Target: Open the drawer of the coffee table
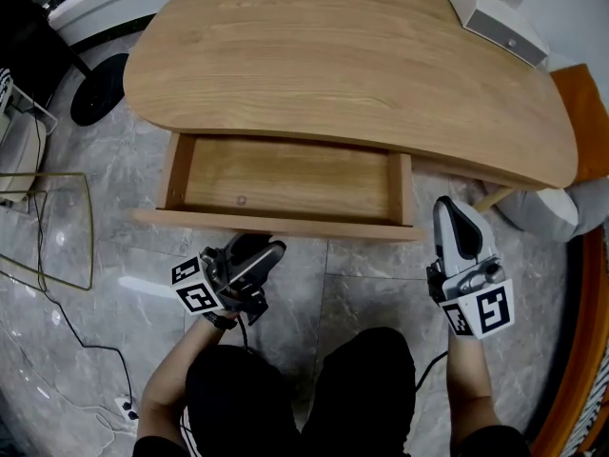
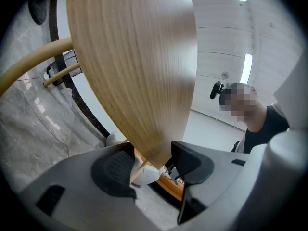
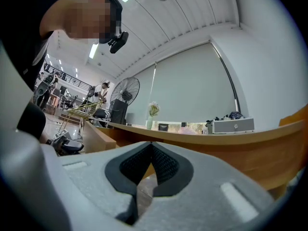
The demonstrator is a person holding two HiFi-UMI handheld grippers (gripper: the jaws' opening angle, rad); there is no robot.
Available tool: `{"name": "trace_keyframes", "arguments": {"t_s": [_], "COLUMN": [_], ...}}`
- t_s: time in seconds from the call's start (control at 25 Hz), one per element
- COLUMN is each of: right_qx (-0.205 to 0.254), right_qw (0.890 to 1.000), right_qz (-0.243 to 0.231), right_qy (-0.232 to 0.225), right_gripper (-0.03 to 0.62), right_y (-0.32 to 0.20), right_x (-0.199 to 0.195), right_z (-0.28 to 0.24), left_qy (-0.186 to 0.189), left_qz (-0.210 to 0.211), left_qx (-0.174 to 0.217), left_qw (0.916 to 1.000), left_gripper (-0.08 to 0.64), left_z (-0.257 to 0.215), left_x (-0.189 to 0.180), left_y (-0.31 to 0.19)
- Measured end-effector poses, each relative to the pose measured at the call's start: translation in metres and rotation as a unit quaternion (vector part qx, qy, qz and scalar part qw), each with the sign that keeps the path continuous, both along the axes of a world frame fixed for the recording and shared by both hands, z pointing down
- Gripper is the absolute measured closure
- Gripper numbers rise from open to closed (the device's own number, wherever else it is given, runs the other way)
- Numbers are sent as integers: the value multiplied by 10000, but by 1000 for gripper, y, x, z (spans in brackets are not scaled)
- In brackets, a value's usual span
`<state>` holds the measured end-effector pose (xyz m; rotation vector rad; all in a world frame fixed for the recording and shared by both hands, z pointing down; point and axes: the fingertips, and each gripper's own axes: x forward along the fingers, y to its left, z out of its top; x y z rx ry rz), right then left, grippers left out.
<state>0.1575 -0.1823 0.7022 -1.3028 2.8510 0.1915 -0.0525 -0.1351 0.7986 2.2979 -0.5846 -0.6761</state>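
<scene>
The coffee table (image 1: pixel 352 55) has a light wooden top, and its drawer (image 1: pixel 285 179) stands pulled out toward me, showing a bare wooden bottom. My left gripper (image 1: pixel 262 253) sits at the lower edge of the drawer front (image 1: pixel 276 224), left of its middle. In the left gripper view the drawer front (image 2: pixel 134 61) reaches between the jaws of the left gripper (image 2: pixel 151 165); they stand apart, with a gap beside the left pad. My right gripper (image 1: pixel 455 219) hovers off the drawer's right end. Its pads (image 3: pixel 166 165) meet, with nothing between them.
A white box (image 1: pixel 500 22) lies on the table's far right. A gold wire frame (image 1: pixel 48 227) and a black fan base (image 1: pixel 100 89) stand on the marble floor at left. A cable with a plug (image 1: pixel 124 407) trails near my left side. An orange seat (image 1: pixel 590 112) is at right.
</scene>
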Motion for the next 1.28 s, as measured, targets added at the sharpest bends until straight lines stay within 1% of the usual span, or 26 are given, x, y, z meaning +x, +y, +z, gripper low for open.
{"name": "trace_keyframes", "arguments": {"t_s": [0.12, 0.2, 0.4, 0.44, 0.52, 0.56, 0.6, 0.68, 0.76, 0.88, 1.0, 1.04, 1.12, 1.2, 1.28], "right_qx": [-45, -59, -84, -100, -166, -218, -291, -483, -620, -737, -1043, -1172, -1363, -1504, -1626], "right_qw": [10000, 10000, 9999, 9998, 9996, 9995, 9992, 9981, 9972, 9958, 9921, 9905, 9881, 9852, 9830], "right_qz": [24, 31, 101, 132, 204, 244, 288, 374, 386, 435, 675, 687, 570, 418, 364], "right_qy": [-26, -35, -48, -53, -54, -45, -24, 46, 172, 336, 195, 199, 434, 703, 776], "right_gripper": [588, 588, 588, 588, 588, 588, 588, 588, 588, 588, 588, 588, 588, 588, 588], "right_y": [-3, -4, -8, -9, -12, -14, -16, -22, -27, -32, -31, -26, -11, 2, 9], "right_x": [0, -1, 3, 5, 8, 10, 11, 11, 5, -1, 2, -1, -10, -20, -23], "right_z": [3, 5, 10, 11, 12, 12, 13, 15, 13, 0, -15, -19, -29, -42, -61], "left_qy": [-201, -271, -310, -375, -553, -636, -689, -679, -702, -1160, -1402, -1443, -1472, -1421, -1384], "left_qz": [151, 197, 99, 100, 124, 139, 146, 129, 154, 208, 45, 8, 39, 113, 76], "left_qx": [-82, -147, -156, -123, -96, -126, -181, -326, -474, -697, -1011, -1113, -1254, -1326, -1431], "left_qw": [9997, 9993, 9993, 9992, 9983, 9978, 9973, 9971, 9963, 9906, 9849, 9832, 9811, 9809, 9799], "left_gripper": [313, 307, 299, 316, 425, 446, 493, 541, 552, 554, 554, 554, 554, 553, 554], "left_z": [7, 11, 14, 15, 16, 18, 20, 21, 18, 17, 7, 0, -20, -41, -59], "left_x": [5, 6, 1, 3, 7, 8, 7, 2, -4, -7, -10, -10, -6, -1, 0], "left_y": [5, 6, 3, 4, 6, 7, 8, 10, 16, 27, 35, 38, 45, 46, 45]}}
